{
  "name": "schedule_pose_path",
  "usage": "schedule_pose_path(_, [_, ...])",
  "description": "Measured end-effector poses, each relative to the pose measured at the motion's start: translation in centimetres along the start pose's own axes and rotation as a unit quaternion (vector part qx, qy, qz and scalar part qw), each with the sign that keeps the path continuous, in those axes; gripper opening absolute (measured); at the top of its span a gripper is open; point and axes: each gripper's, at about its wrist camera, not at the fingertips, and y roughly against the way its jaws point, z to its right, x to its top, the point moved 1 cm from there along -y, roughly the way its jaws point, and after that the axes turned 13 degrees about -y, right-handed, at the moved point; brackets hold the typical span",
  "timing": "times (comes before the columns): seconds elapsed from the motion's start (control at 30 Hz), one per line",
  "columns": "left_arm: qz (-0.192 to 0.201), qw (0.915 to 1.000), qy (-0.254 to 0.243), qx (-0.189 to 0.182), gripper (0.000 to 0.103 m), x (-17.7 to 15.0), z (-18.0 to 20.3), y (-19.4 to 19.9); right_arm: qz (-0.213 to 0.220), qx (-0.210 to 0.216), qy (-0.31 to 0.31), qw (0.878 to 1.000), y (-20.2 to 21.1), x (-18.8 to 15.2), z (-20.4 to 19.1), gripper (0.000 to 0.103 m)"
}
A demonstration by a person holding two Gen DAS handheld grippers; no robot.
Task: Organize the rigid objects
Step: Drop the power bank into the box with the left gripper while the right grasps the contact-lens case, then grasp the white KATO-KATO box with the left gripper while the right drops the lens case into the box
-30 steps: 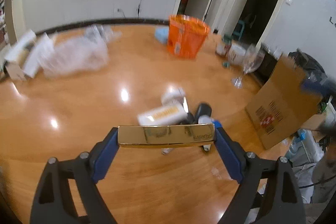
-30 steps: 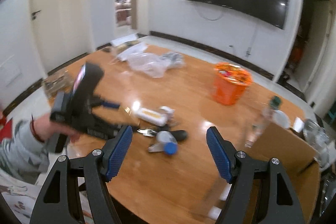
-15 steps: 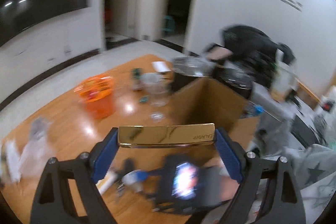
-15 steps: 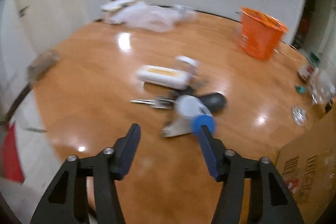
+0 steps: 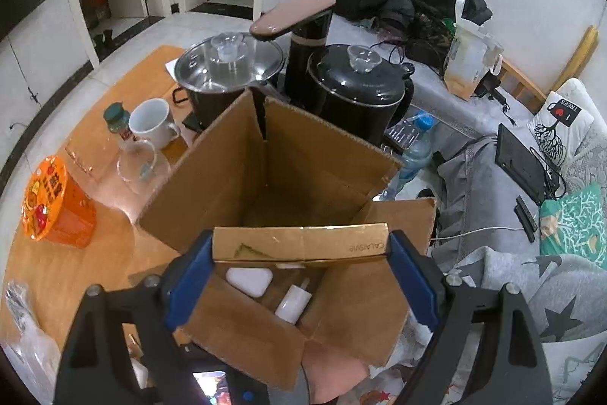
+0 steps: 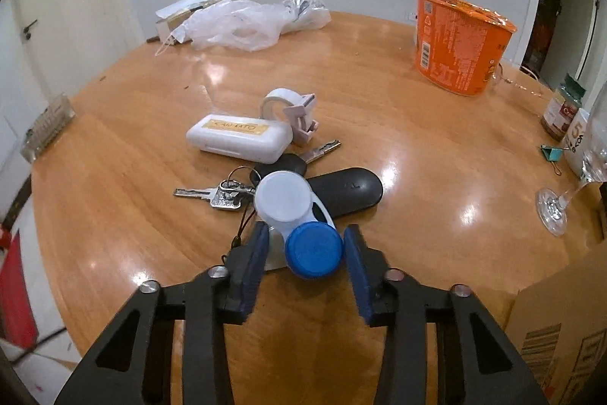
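My left gripper is shut on a long gold box and holds it above the open cardboard box. Inside that box lie a white case and a small white bottle. My right gripper is low over the wooden table, its jaws partly closed around the blue cap of a white and blue contact lens case; the left pad stands apart from it. Behind lie keys, a black case, a white case and a white tape dispenser.
An orange noodle cup, a jar, a wine glass and plastic bags stand on the table. The cardboard box corner is at lower right. Pots, a mug and a water bottle surround the box.
My left gripper swung right with the gold box, from the table to above the cardboard box. My right gripper came down to the lens case and narrowed around its blue cap.
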Motion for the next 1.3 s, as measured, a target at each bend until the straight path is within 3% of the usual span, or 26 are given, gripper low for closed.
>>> schedule_pose_path(0.23, [0.053,0.9978,0.037,0.018,0.090,-3.1,-2.2,5.1,0.003,0.007,0.018,1.000,1.0,-0.5,-1.1,0.026])
schedule_pose_path(0.43, [0.039,0.9985,0.022,0.032,0.091,-2.8,-1.6,4.5,-0.003,0.004,0.012,1.000,0.9,-0.4,-1.4,0.026])
schedule_pose_path(0.6, [0.093,0.9919,0.062,0.060,0.091,-5.9,-3.3,9.2,0.001,0.010,0.012,1.000,2.0,-0.6,-1.6,0.026])
schedule_pose_path(0.73, [0.116,0.9782,0.113,0.131,0.091,-11.1,-5.7,13.7,0.001,0.045,0.015,0.999,4.1,-0.7,-2.7,0.026])
schedule_pose_path(0.8, [0.120,0.9667,0.146,0.173,0.091,-14.4,-7.0,15.5,0.004,0.070,0.022,0.997,6.0,-0.9,-3.8,0.026])
schedule_pose_path(0.9, [0.105,0.9495,0.186,0.230,0.091,-19.4,-8.9,16.4,0.018,0.090,0.035,0.995,9.2,-0.9,-5.1,0.026])
schedule_pose_path(0.97, [0.094,0.9412,0.213,0.245,0.091,-22.7,-10.4,15.8,0.043,0.099,0.045,0.993,12.3,-0.7,-5.8,0.026])
schedule_pose_path(1.03, [0.083,0.9380,0.231,0.245,0.091,-25.2,-11.6,14.5,0.077,0.095,0.048,0.991,15.8,-0.1,-5.6,0.026])
schedule_pose_path(1.1, [0.065,0.9400,0.236,0.237,0.091,-27.6,-12.8,12.0,0.111,0.084,0.044,0.989,19.0,0.6,-4.7,0.026])
schedule_pose_path(1.2, [0.055,0.9521,0.239,0.183,0.091,-30.2,-14.3,7.4,0.164,0.029,0.024,0.986,24.1,1.5,-1.6,0.026])
schedule_pose_path(1.3, [0.050,0.9596,0.235,0.147,0.091,-31.2,-15.1,3.8,0.173,-0.040,-0.009,0.984,26.5,1.7,2.2,0.026])
